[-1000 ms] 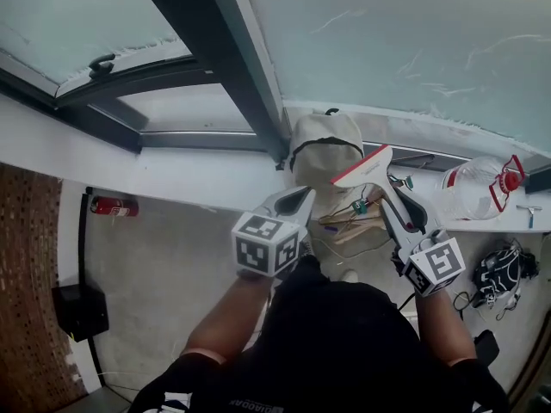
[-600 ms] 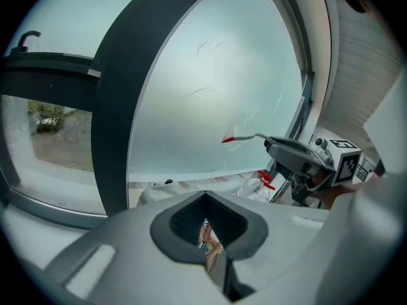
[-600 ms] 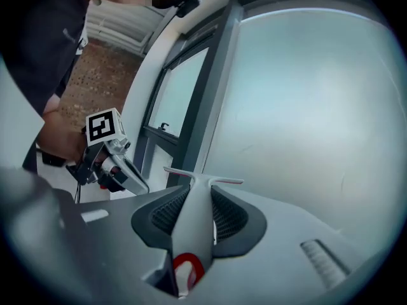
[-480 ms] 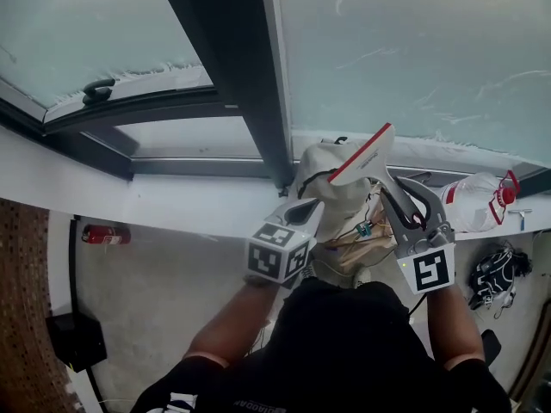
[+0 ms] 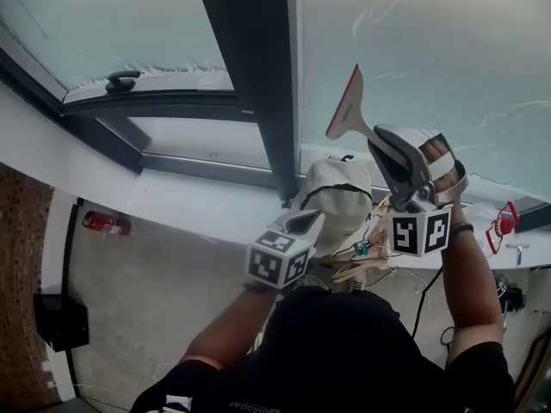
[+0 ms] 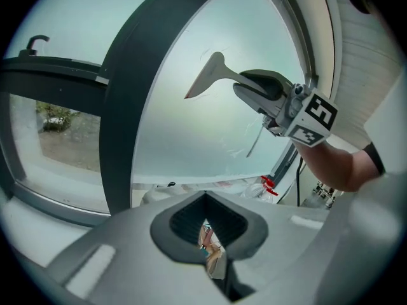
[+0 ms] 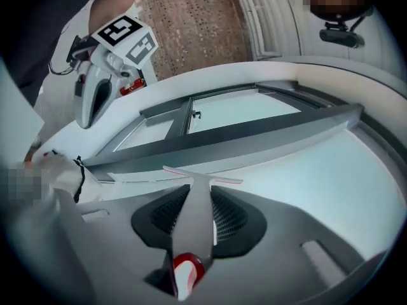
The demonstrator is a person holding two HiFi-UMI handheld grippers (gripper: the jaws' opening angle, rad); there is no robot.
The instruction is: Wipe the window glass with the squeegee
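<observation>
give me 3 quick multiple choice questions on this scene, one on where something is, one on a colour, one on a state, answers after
1. Where is the squeegee relative to the dark frame post?
A. left of it
B. right of it, before the large pane
C. out of every view

2. What colour is the squeegee's blade edge?
A. red
B. blue
C. yellow

3. What state are the left tongs in?
A. clamped on a cloth
B. holding a bottle
C. shut, nothing in them

Answers:
1. B: the head view shows it right of the post.
2. A: a red strip runs along the blade.
3. C: the left gripper view shows the jaws together and bare.
</observation>
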